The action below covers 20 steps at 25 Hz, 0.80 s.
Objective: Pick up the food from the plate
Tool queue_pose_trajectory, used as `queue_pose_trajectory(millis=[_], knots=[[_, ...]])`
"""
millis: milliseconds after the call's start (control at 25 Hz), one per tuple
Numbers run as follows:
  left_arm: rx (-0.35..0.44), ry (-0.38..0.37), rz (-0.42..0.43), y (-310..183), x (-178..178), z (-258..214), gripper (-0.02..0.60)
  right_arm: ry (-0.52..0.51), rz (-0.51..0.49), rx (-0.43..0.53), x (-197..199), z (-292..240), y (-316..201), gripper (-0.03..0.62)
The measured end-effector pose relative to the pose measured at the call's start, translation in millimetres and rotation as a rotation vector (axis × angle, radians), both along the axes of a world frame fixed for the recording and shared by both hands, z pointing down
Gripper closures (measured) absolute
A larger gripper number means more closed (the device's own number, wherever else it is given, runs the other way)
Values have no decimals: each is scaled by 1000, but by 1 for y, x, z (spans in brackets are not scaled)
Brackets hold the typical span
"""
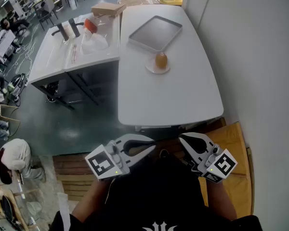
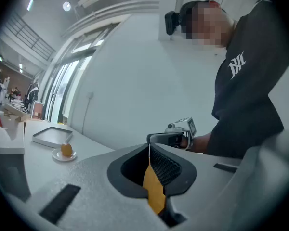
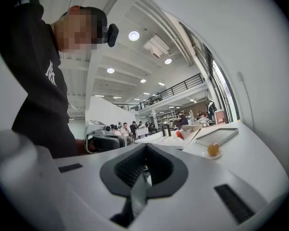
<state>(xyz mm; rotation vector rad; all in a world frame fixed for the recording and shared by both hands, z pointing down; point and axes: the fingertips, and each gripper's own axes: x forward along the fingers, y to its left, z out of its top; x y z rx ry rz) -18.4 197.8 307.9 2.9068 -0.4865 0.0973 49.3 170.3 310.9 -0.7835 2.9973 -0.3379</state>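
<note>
Food (image 1: 161, 60): small round orange-brown piece sitting on a little plate (image 1: 152, 70), mid-way up the white table (image 1: 178, 100) and just this side of the grey tray (image 1: 155, 32). Plate and tray are near each other; I read them as apart. Nothing else sits on that table, so the run in from the near edge is unobstructed.

Left gripper (image 1: 152, 146): fingers closed tip to tip, nothing between them. Its own view shows only a thin seam, with a sliver of orange-brown background through the gap lower down.
Right gripper (image 1: 182, 137): same, fingers fully together, empty.

Both are held low against the person's torso, off the near end of the table, tips facing each other and well apart from the plate. Reads as a start pose; pick-up not begun.

Judgement calls:
- Closed fingers can't take the food, so whichever side goes must open before it comes down.
- Plate is roughly in line with the person's middle, so either side should reach.
- Food stands proud of a shallow plate, so a side pinch round its middle looks feasible. It's round, so it could roll, and the plate may slide if nudged.

Second table (image 1: 48, 64) to the left holds clutter, out of the reach path.
</note>
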Motion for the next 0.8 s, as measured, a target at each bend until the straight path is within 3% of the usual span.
queue_pose_trajectory(millis=[440, 800], knots=[[21, -17, 24, -2, -27, -3, 574, -27, 60, 54, -12, -16, 5, 592], [1, -1, 55, -9, -33, 4, 574, 72, 83, 86, -19, -16, 6, 592]])
